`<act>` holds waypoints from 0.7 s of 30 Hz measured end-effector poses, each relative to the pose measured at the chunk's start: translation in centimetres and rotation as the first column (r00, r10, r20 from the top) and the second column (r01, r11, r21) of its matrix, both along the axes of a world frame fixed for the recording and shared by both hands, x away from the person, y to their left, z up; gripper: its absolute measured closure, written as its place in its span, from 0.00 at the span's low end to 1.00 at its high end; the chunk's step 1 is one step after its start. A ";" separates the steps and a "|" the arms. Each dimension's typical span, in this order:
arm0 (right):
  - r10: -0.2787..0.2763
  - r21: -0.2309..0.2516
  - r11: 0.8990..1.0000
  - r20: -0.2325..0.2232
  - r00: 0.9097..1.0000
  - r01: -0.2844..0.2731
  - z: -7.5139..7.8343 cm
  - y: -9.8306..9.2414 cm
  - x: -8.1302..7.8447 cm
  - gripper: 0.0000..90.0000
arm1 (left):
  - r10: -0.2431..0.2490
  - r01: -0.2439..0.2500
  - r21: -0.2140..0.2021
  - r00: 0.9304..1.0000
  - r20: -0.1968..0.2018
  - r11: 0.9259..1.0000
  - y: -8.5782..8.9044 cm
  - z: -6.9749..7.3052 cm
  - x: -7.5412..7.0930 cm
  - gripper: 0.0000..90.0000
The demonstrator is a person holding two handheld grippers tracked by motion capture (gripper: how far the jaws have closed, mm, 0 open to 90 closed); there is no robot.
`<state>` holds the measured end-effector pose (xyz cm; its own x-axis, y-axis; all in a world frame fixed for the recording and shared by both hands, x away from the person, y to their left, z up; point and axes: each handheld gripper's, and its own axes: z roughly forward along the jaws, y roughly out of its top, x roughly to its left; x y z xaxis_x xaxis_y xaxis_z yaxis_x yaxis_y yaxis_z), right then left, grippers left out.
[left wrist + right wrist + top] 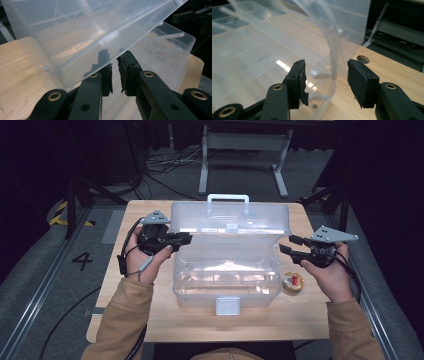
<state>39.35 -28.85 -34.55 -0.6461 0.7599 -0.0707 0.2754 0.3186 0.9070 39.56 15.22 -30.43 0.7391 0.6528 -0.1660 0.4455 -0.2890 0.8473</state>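
A clear plastic storage box (225, 285) stands on the wooden table (145, 315) with its lid (230, 222) swung up and back; a white handle (228, 198) tops the lid. My left gripper (187, 239) sits at the lid's left edge. In the left gripper view its jaws (114, 65) stand close together on the lid's wall (82, 30), one pad seen through the plastic. My right gripper (286, 244) hovers at the lid's right edge. Its jaws (325, 72) stand apart, with the lid's edge (335, 57) between them and untouched.
A small round tin (293, 282) with something red inside lies right of the box. A grey latch (227, 305) hangs on the box's front wall. The table has a round hole (363, 59) near its far right corner. Cables and a stand's legs lie on the floor beyond.
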 end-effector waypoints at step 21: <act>-0.195 0.123 0.976 0.136 0.971 0.179 1.4 2.8 1.9 0.43 | -0.019 0.020 -0.019 0.999 0.035 1.000 0.6 -1.1 -0.4 0.79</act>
